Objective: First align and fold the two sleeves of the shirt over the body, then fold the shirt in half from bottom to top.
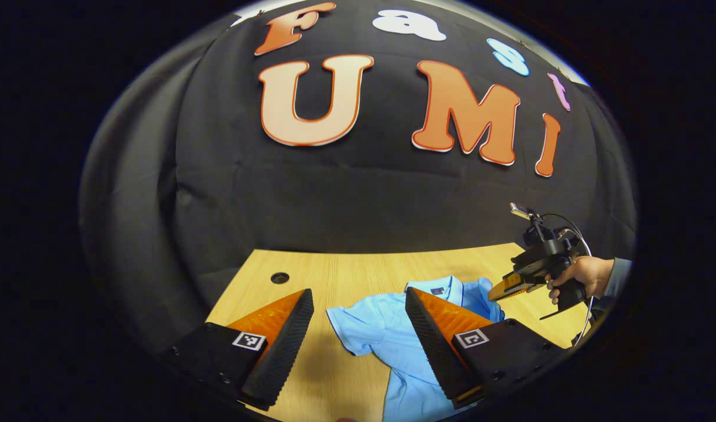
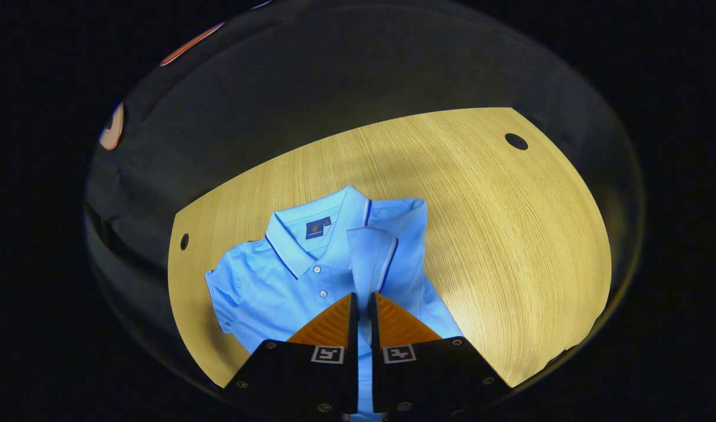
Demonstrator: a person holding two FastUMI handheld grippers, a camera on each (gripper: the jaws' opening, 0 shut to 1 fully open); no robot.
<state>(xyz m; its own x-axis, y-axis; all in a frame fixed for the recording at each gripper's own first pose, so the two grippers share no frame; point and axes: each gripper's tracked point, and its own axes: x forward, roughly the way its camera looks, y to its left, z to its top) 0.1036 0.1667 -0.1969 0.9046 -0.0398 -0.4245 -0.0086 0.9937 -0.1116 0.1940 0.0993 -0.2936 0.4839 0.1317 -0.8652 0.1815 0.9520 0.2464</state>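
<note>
Two grippers are at work over a light blue polo shirt [image 2: 287, 281] on a wooden table [image 2: 510, 246]. In the left gripper view, the left gripper [image 1: 358, 328] has its fingers spread wide and grips nothing; the shirt's outstretched sleeve [image 1: 358, 328] lies flat on the table in the gap between them, but whether the tips touch cloth or wood cannot be told. In the right gripper view, the right gripper [image 2: 362, 305] is clenched to a thin slit on the shirt's other sleeve [image 2: 371, 258], which is pulled in over the body and rises as a narrow strip of cloth from between the fingers, its dark-striped cuff uppermost. The left gripper view shows that same gripper [image 1: 510, 287] farther off above the shirt's far side, held by a hand [image 1: 583, 275] in a grey-blue sleeve.

The table is pale wood with a fine grain and has round cable holes [image 2: 516, 141] near its far corners. Black cloth [image 1: 358, 193] hangs as the booth's wall behind the far edge.

The shirt lies face up near the middle of the table, collar [image 2: 311, 234] towards the far edge, with a dark label inside the neck, a thin dark stripe on the collar edge and two buttons on the placket. One sleeve lies out to the side.
</note>
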